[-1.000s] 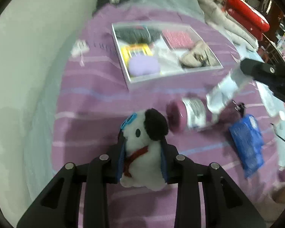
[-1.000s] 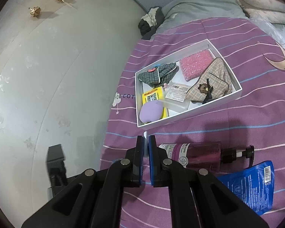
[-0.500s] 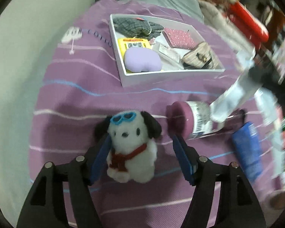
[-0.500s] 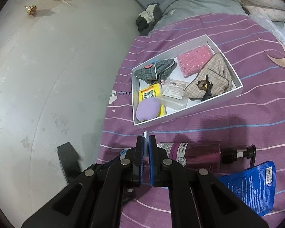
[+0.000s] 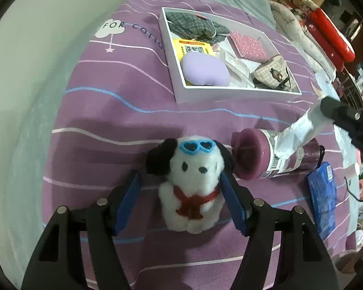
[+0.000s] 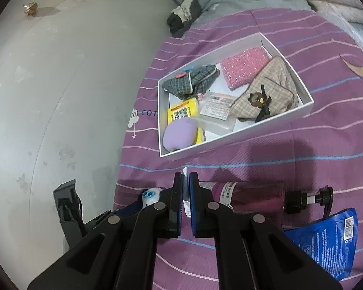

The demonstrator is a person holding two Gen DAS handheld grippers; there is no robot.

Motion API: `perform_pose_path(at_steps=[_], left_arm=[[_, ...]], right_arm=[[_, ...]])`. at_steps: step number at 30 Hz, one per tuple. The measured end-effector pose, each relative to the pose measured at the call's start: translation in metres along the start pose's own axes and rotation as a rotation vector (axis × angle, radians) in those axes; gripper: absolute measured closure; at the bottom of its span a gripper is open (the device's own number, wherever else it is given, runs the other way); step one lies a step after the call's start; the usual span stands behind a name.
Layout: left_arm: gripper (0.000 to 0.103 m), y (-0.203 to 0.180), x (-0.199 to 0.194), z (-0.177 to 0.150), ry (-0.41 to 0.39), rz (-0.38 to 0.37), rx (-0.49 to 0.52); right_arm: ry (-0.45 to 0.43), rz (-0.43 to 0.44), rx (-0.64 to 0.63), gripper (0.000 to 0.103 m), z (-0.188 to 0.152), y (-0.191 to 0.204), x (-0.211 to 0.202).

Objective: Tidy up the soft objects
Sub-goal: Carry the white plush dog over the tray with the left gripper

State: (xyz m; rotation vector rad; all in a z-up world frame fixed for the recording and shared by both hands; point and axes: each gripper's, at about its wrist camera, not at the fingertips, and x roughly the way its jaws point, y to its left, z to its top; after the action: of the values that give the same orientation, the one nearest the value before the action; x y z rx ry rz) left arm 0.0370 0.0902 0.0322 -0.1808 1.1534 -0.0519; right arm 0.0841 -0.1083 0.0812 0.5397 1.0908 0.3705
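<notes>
We are holding the left tongs (image 5: 181,200) apart around the plush dog (image 5: 193,183), which is lying on the purple bed (image 5: 109,130). At two o'clock, the bottle (image 5: 268,154) is lying. Our right tongs (image 6: 186,188) are clamping a white packet (image 5: 300,130).

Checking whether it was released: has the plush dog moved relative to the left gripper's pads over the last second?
Yes. The plush dog was pinched between the pads; now it sits on the purple bedspread between the open left gripper, beside the bottle.
</notes>
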Motion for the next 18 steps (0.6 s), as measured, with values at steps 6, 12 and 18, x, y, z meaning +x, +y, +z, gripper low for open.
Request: perform_pose_path(at_steps=[6,12,18], left_arm=[[0.065,0.002,0.004,0.001,0.038,-0.035,-0.029],[0.067,-0.003,-0.008,0.001,0.01,-0.033,-0.006],[0.067,-0.003,-0.025,0.013,-0.053,-0.052,-0.018]], right_arm=[[-0.003,0.0,-0.002,0.099,0.002,0.001,-0.001],[-0.06,0.016,0.046,0.099,0.004,-0.004,-0.014],[-0.119,0.023,0.066,0.098,0.012,-0.009,-0.026]])
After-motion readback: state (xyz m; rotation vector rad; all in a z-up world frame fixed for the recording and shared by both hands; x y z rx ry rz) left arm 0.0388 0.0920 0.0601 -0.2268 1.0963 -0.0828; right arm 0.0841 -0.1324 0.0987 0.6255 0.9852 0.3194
